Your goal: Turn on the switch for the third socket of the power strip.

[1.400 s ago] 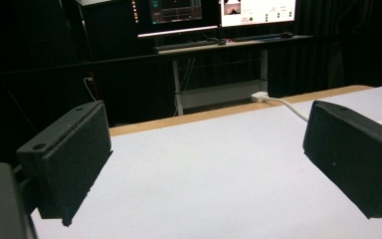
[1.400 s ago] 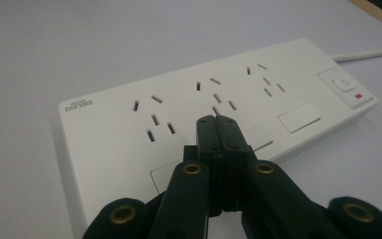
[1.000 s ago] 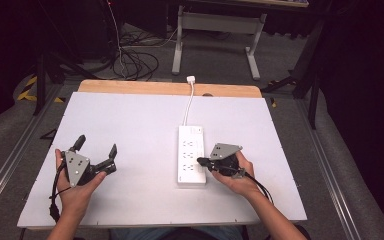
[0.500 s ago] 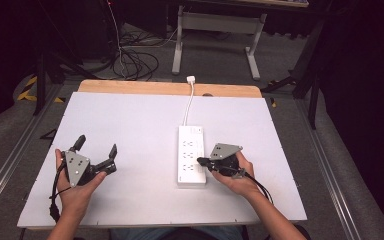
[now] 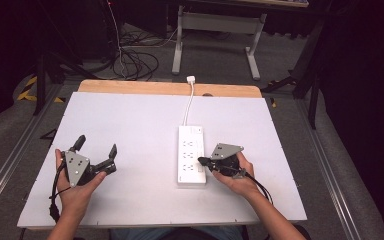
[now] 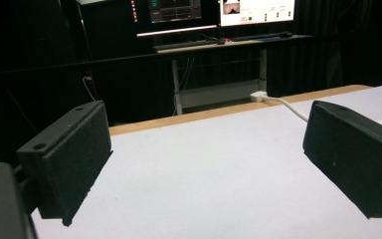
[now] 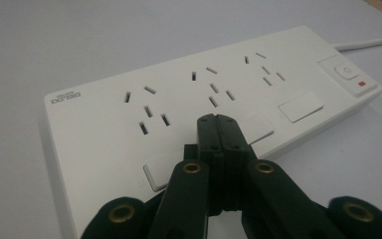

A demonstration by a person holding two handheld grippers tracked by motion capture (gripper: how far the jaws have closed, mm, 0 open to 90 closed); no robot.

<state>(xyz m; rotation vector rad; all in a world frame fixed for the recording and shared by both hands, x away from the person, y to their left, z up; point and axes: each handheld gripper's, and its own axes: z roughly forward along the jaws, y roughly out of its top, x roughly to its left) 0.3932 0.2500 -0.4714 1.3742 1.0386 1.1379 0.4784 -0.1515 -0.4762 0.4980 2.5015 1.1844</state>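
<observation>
A white power strip (image 5: 191, 155) lies flat right of the board's middle, its white cord (image 5: 187, 107) running to the far edge. My right gripper (image 5: 201, 161) is shut with nothing between its jaws, and its tips rest over the strip's right side. In the right gripper view the closed tips (image 7: 221, 122) sit just above the power strip (image 7: 179, 99), near a blank cover beside the middle socket group; the strip's switch (image 7: 347, 72) is at the far end. My left gripper (image 5: 97, 145) is held open near the board's front left. Its jaws (image 6: 206, 159) stand wide apart over bare board.
The white board (image 5: 130, 120) rests on a table with a wooden strip (image 5: 130, 87) at its far edge. Beyond it stand a desk frame (image 5: 215, 35) and floor cables (image 5: 135, 60). Monitors (image 6: 219, 10) glow in the left gripper view.
</observation>
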